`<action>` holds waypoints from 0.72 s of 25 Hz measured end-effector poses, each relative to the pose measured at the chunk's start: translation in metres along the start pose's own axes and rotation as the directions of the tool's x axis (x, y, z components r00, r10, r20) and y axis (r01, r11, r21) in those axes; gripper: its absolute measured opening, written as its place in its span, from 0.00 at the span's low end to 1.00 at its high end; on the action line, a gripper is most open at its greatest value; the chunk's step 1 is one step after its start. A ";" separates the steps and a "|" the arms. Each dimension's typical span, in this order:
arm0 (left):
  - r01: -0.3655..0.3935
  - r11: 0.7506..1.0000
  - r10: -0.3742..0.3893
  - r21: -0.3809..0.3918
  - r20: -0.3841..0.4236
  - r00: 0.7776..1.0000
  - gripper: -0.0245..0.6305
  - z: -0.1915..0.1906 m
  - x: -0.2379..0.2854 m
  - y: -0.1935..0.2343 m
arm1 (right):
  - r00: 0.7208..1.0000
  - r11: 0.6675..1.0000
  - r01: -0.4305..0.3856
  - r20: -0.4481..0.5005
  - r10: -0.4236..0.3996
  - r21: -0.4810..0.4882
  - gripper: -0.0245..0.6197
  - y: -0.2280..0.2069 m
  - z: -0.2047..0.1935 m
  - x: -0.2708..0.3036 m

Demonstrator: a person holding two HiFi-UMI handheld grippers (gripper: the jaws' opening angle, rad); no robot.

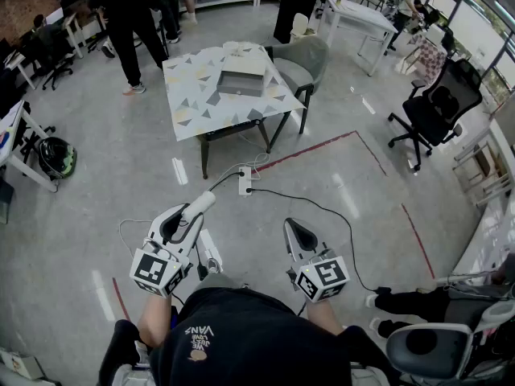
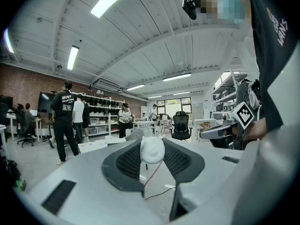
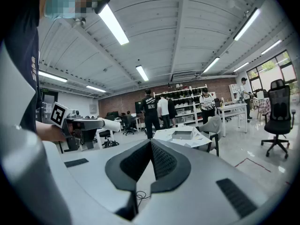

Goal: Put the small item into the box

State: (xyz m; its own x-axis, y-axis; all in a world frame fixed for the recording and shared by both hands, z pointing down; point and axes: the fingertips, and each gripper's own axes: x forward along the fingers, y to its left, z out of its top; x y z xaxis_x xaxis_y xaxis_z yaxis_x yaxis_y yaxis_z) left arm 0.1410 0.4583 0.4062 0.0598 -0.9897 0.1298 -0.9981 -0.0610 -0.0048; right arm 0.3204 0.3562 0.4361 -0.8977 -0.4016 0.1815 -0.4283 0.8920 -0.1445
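box (image 1: 242, 82) contents too small to tell (distant table (image 1: 193, 111))

The box (image 1: 242, 80) sits on the table (image 1: 193, 104), a chair (image 1: 304, 61) apparently just right.

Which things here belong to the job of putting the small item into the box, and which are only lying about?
For the job:
- small white item, held in the left hand-held gripper
- box on the table

Just lying about:
- power strip on the floor
- office chair
- armchair
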 end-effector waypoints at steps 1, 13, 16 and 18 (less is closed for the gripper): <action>0.001 1.000 -0.001 0.001 0.005 1.000 0.24 0.003 0.001 -0.002 | 1.000 1.000 -0.001 0.000 0.001 0.000 0.04 0.000 0.000 -0.001; -0.015 1.000 0.014 -0.019 -0.026 1.000 0.24 -0.011 0.021 0.016 | 0.999 0.996 -0.015 0.048 0.011 0.090 0.04 -0.020 0.002 0.022; 0.000 1.000 -0.001 -0.031 -0.019 1.000 0.24 -0.017 0.042 0.038 | 0.999 0.996 0.005 0.034 -0.008 0.086 0.04 -0.029 0.002 0.048; 0.013 0.999 -0.014 -0.038 -0.018 1.000 0.24 -0.018 0.058 0.056 | 0.999 0.996 0.019 0.030 -0.022 0.091 0.04 -0.035 0.006 0.069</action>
State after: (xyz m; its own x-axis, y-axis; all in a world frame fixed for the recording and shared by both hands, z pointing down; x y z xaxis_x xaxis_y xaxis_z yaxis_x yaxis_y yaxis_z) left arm 0.0881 0.4002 0.4310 0.0736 -0.9864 0.1472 -0.9970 -0.0692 0.0348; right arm 0.2729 0.2961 0.4478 -0.8909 -0.4267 0.1555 -0.4527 0.8618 -0.2287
